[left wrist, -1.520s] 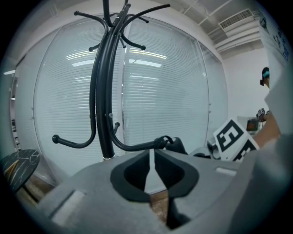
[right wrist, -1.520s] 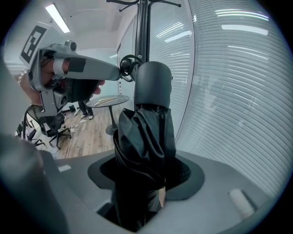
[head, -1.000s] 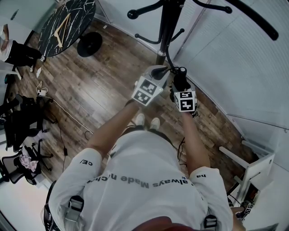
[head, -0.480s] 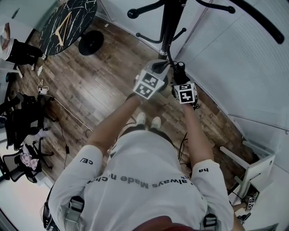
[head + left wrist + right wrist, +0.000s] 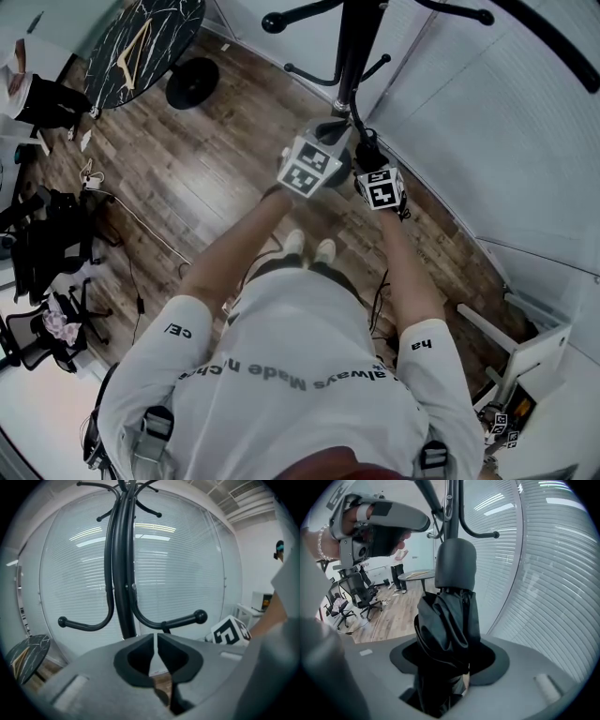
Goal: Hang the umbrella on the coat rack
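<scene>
The black coat rack (image 5: pixel 352 37) stands by the glass wall. Its pole (image 5: pixel 123 573) rises straight ahead in the left gripper view. A folded black umbrella (image 5: pixel 450 616) stands upright in my right gripper (image 5: pixel 447 660), whose jaws are shut on its body. Its thin strap (image 5: pixel 164 626) loops over a lower hook arm (image 5: pixel 183 619) of the rack. My left gripper (image 5: pixel 155 641) sits just under that hook with only a thin slit between its jaws; I cannot tell whether they pinch the strap. In the head view, the left gripper (image 5: pixel 314 161) and the right gripper (image 5: pixel 380 186) are side by side at the rack's pole.
A frosted glass wall with blinds (image 5: pixel 487 141) runs close behind the rack. A round dark marble table (image 5: pixel 141 47) with a hanger on it stands at far left. Office chairs (image 5: pixel 42 244) and floor cables lie left, and a white shelf unit (image 5: pixel 525 347) is at lower right.
Both grippers have shifted closer to the rack's pole. The right gripper has sunk a little with the umbrella in it. Jaws look unchanged.
</scene>
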`<state>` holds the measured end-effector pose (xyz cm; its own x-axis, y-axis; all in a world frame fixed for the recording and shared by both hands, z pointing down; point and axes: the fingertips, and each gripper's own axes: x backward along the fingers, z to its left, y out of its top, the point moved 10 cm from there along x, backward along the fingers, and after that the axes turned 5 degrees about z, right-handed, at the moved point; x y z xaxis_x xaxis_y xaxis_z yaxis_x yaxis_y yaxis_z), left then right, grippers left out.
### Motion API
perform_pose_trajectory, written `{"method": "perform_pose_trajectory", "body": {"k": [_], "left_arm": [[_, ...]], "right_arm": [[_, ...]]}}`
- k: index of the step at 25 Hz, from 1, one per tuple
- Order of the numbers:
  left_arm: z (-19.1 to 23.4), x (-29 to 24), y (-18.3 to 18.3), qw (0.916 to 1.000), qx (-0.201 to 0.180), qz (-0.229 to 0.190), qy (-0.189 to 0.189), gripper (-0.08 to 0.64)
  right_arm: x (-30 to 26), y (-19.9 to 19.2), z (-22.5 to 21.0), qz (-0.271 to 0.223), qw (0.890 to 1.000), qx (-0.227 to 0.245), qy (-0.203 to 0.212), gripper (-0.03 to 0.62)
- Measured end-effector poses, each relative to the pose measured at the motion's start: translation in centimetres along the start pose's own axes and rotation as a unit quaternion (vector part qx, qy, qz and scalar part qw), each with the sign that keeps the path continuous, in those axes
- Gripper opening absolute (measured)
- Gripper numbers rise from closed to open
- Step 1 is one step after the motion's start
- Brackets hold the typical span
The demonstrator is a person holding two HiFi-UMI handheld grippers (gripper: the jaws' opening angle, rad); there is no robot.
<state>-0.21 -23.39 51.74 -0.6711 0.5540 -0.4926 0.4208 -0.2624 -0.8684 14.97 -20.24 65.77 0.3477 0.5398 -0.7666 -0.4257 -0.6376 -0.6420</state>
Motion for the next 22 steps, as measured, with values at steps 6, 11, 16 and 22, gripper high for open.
{"method": "perform_pose_trajectory", "body": {"k": [6, 11, 16, 22], "left_arm": [[-0.3, 0.9, -0.4, 0.9999, -0.005, 0.005, 0.012, 0.02], [-0.3, 2.6, -1.0, 0.9996, -0.008, 0.012, 0.023, 0.017], [-0.1, 4.2, -1.7, 0.9995, -0.003, 0.012, 0.03, 0.017], [-1.4, 5.4, -1.7, 0.9997, 0.0, -0.008, 0.025, 0.017]], "right_arm": [[-2.2, -1.2, 0.3, -0.024, 0.999, 0.002, 0.031, 0.245], [-3.4, -2.0, 0.8, -0.041, 0.998, -0.018, 0.05, 0.255], [-2.5, -0.9, 1.6, -0.082, 0.994, -0.037, 0.064, 0.291], [1.9, 0.3, 2.0, -0.132, 0.99, -0.026, 0.041, 0.268]]}}
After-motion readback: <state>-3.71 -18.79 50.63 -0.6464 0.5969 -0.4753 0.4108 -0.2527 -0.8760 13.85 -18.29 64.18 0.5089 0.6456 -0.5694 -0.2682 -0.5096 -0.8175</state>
